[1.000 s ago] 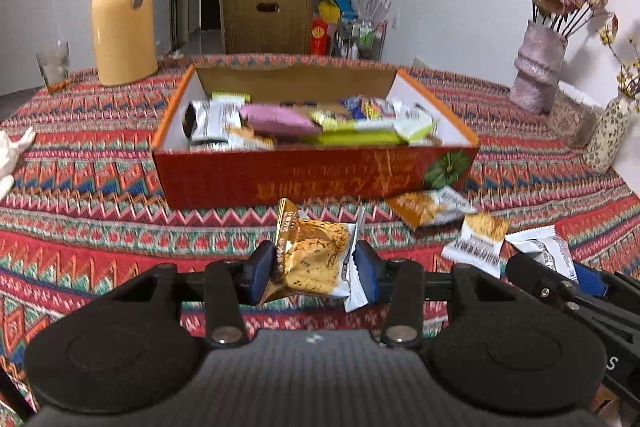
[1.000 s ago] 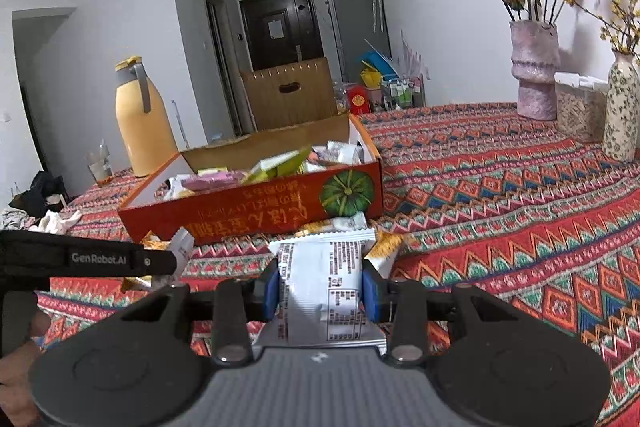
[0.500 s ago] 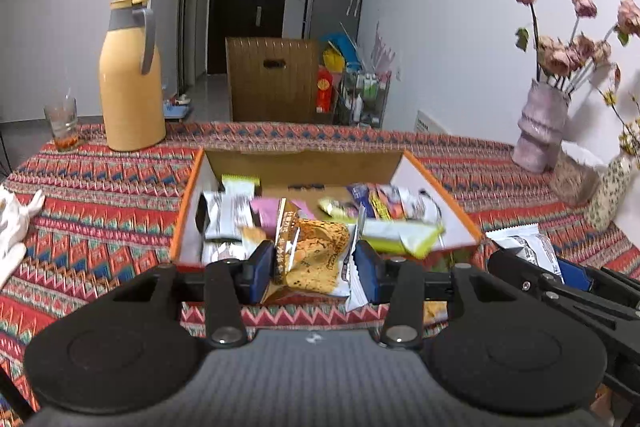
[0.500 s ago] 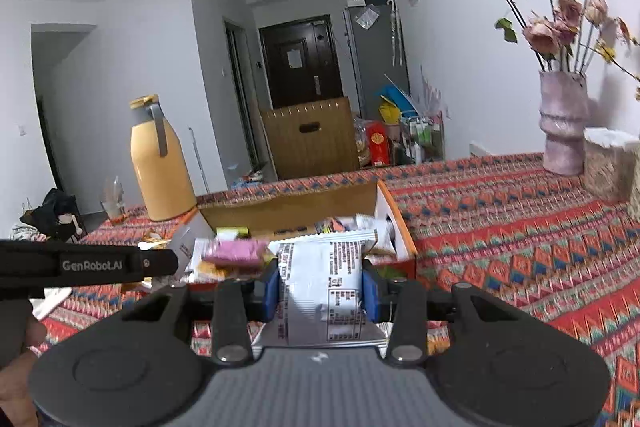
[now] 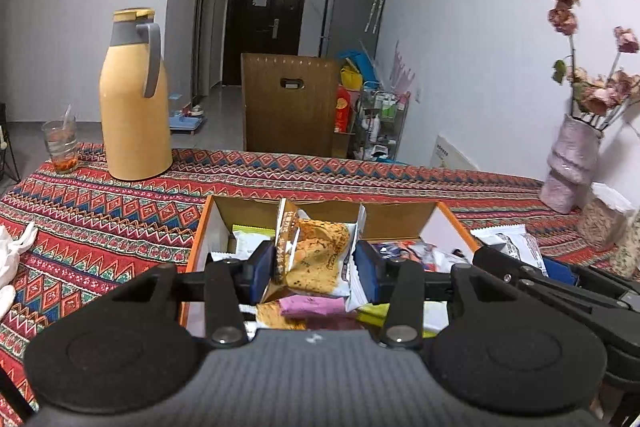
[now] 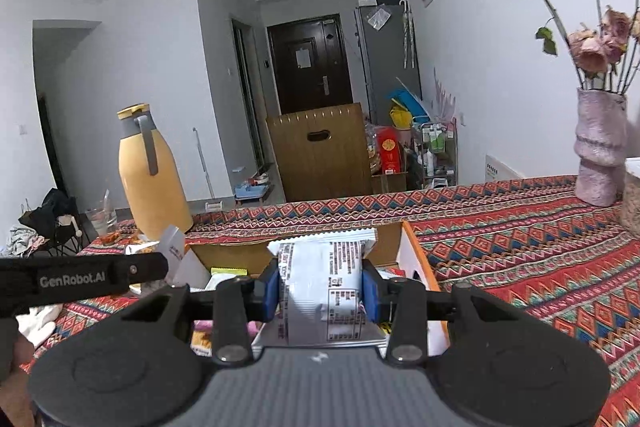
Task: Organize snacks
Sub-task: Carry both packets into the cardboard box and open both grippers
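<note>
Above the open orange box, its near wall hidden: left gripper clamping an orange snack packet; right gripper clamping a white snack packet, lettering unreadable.

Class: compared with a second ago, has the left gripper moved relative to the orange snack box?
Yes. The left gripper, shut on the orange snack packet, has advanced from in front of the snack box to over it.

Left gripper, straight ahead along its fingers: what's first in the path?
Likely the open snack box: the left gripper, shut on an orange packet, points down into it, at the packets piled inside. Depth is unclear.
</note>
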A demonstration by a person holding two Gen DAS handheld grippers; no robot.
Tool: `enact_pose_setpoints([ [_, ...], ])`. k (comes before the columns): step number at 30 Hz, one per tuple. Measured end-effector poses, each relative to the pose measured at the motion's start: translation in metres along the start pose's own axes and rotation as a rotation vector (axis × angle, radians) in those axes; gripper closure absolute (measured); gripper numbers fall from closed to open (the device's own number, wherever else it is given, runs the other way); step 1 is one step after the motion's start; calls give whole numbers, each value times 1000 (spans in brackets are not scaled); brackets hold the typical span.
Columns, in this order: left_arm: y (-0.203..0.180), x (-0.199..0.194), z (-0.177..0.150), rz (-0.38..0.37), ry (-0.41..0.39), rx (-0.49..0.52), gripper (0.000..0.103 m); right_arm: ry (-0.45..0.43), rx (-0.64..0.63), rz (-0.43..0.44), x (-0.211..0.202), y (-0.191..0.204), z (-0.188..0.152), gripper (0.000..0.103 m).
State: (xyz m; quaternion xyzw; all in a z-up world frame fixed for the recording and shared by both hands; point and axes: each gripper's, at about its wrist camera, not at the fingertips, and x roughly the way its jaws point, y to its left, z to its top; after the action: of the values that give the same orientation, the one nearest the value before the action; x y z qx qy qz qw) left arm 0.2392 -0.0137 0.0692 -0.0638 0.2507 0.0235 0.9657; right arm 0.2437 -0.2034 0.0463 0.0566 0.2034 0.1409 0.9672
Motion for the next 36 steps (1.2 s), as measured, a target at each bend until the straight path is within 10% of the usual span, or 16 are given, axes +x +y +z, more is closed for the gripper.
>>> enact_pose_setpoints([
  [21, 24, 58, -27, 29, -12, -17, 45, 62, -22, 22, 75, -7, -30, 60],
  [28, 32, 53, -28, 44, -38, -57, 1, 17, 17, -3, 65, -14, -30, 5],
  [36, 34, 55, -29, 53, -15, -75, 0, 17, 48, -15, 63, -21, -28, 1],
])
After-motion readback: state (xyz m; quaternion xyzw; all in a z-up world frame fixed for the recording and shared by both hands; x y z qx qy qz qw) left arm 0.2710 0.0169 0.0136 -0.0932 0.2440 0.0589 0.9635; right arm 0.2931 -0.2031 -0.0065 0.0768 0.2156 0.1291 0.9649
